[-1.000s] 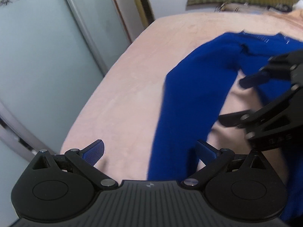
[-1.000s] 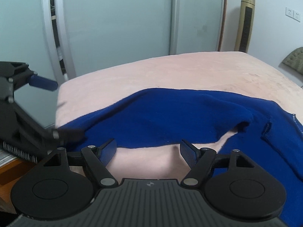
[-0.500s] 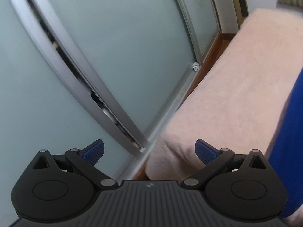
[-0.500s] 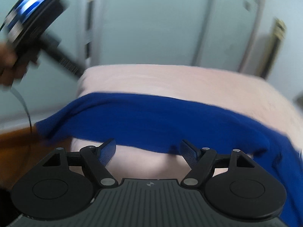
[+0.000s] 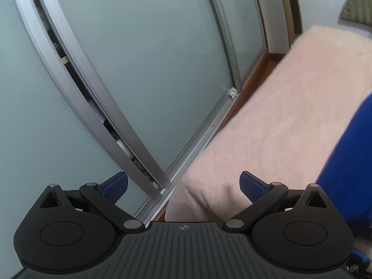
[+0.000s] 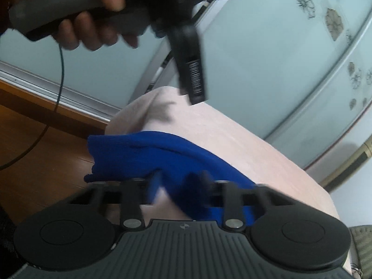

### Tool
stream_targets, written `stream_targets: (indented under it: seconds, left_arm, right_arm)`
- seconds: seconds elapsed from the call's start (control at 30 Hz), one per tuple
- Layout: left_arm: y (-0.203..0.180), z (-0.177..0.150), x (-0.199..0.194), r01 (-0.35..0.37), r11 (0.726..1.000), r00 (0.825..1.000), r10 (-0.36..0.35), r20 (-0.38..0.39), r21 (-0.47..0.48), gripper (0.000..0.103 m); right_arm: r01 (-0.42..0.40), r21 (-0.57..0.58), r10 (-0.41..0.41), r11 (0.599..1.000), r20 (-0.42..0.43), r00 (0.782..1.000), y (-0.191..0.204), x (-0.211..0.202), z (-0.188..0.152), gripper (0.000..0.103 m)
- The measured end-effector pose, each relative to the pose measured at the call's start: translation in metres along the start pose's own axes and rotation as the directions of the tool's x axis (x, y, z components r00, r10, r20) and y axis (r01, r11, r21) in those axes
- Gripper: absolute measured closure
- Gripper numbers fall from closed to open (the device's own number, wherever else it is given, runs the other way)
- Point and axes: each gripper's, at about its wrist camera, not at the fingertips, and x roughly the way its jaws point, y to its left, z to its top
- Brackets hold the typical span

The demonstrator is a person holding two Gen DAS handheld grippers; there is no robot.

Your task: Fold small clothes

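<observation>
A blue garment (image 6: 162,153) lies over the corner of the bed's pink blanket (image 6: 220,125), one end hanging past the edge. My right gripper (image 6: 177,183) is low at its near edge. Its jaws are closing, with a fold of the blue cloth pinched between the blurred fingers. My left gripper (image 5: 183,183) stands open with nothing between its blue pads, off the bed corner (image 5: 209,186). Only a strip of the garment (image 5: 344,174) shows at that view's right edge. In the right wrist view, a hand (image 6: 93,32) holds the left gripper's handle above the bed corner.
Frosted sliding doors (image 5: 139,69) with grey metal frames stand close to the left of the bed. A narrow strip of wooden floor (image 6: 34,144) runs between them and the bed. A thin black cable (image 6: 59,81) hangs from the hand. A green cushion (image 5: 355,14) sits far back.
My right gripper rolled, dropped to the garment's edge at the bed corner, and its wide jaws came together on the cloth. My left gripper swung off the garment toward the doors.
</observation>
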Motion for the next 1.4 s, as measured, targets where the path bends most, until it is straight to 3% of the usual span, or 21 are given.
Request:
stream_targets:
  seconds: [0.03,0.1,0.2,0.3,0.37,0.4,0.43,0.47,0.53,0.67,0.7,0.73,0.8,0.9,1.0,1.13,1.2,1.27,1.3,1.4]
  left_arm:
    - [0.001,0.004,-0.001,-0.001,1.000,1.000,0.001,0.004,-0.014,0.000]
    - [0.004,0.011,-0.005,-0.002,0.999,1.000,0.002,0.018,-0.041,0.000]
    - [0.003,0.021,-0.008,0.024,0.997,0.999,-0.020,0.044,-0.078,0.000]
    - [-0.009,0.026,-0.011,0.076,0.994,0.996,-0.072,0.060,-0.072,0.000]
    - [-0.023,0.025,-0.012,0.107,0.994,0.993,-0.105,0.058,-0.033,0.000]
    - [-0.030,0.024,-0.013,0.119,0.993,0.991,-0.118,0.056,-0.013,0.000]
    - [-0.037,0.022,-0.013,0.133,0.991,0.990,-0.133,0.052,0.009,0.000]
    - [-0.045,0.020,-0.013,0.145,0.989,0.988,-0.146,0.047,0.029,0.000]
    - [-0.058,0.016,-0.011,0.170,0.984,0.984,-0.172,0.033,0.062,0.000]
    - [-0.077,0.011,-0.009,0.205,0.973,0.978,-0.206,0.004,0.103,0.000]
    - [-0.080,0.010,-0.008,0.205,0.973,0.978,-0.207,0.002,0.110,0.000]
    - [-0.082,0.010,-0.008,0.204,0.972,0.979,-0.205,0.003,0.116,0.000]
    - [-0.083,0.010,-0.007,0.198,0.973,0.980,-0.200,0.002,0.118,0.000]
    - [-0.078,0.012,-0.005,0.197,0.975,0.980,-0.197,-0.008,0.098,0.000]
    - [-0.072,0.010,-0.001,0.188,0.979,0.982,-0.187,-0.017,0.082,0.000]
    - [-0.067,0.007,0.002,0.185,0.981,0.983,-0.183,-0.027,0.064,0.000]
    - [-0.067,0.008,0.003,0.187,0.981,0.982,-0.186,-0.030,0.056,0.000]
    - [-0.069,0.010,0.000,0.199,0.979,0.980,-0.198,-0.031,0.053,0.000]
    - [-0.071,0.011,-0.001,0.208,0.977,0.978,-0.207,-0.027,0.055,0.000]
    - [-0.079,0.013,-0.007,0.232,0.971,0.973,-0.232,-0.011,0.064,0.000]
  right_arm:
    - [0.000,0.000,0.000,1.000,0.004,1.000,0.001,0.001,0.000,0.096]
    - [-0.004,0.044,0.003,0.999,0.022,1.000,-0.003,-0.001,-0.001,0.098]
    - [-0.022,0.272,0.006,0.962,0.062,0.998,-0.041,-0.010,-0.009,0.099]
    - [0.004,0.542,-0.057,0.841,0.082,0.995,-0.099,-0.024,-0.031,0.100]
    - [0.029,0.713,-0.108,0.701,0.066,0.992,-0.140,-0.037,-0.060,0.099]
    - [0.052,0.776,-0.124,0.628,0.034,0.992,-0.156,-0.041,-0.075,0.094]
    - [0.083,0.821,-0.121,0.565,-0.017,0.993,-0.170,-0.043,-0.092,0.081]
    - [0.117,0.835,-0.108,0.537,-0.070,0.992,-0.178,-0.042,-0.104,0.074]
    - [0.194,0.818,-0.116,0.542,-0.156,0.981,-0.180,-0.045,-0.121,0.049]
    - [0.267,0.824,-0.204,0.499,-0.188,0.961,-0.179,-0.065,-0.139,0.047]
    - [0.281,0.814,-0.223,0.508,-0.191,0.956,-0.177,-0.069,-0.138,0.046]
    - [0.281,0.789,-0.231,0.546,-0.180,0.956,-0.174,-0.070,-0.130,0.045]
    - [0.267,0.696,-0.222,0.666,-0.156,0.962,-0.161,-0.065,-0.114,0.045]
    - [0.275,0.427,-0.243,0.862,-0.128,0.961,-0.122,-0.051,-0.087,0.046]
    - [0.251,0.197,-0.226,0.948,-0.137,0.964,-0.090,-0.030,-0.067,0.046]
    - [0.158,0.185,-0.127,0.970,-0.169,0.977,-0.087,-0.003,-0.056,0.046]
    - [0.162,0.172,-0.137,0.972,-0.152,0.979,-0.083,0.002,-0.048,0.048]
    - [0.155,0.215,-0.131,0.964,-0.122,0.984,-0.087,0.003,-0.045,0.065]
    - [0.141,0.279,-0.118,0.950,-0.097,0.988,-0.094,0.002,-0.045,0.081]
    - [0.080,0.513,-0.065,0.855,-0.046,0.997,-0.126,-0.006,-0.055,0.099]
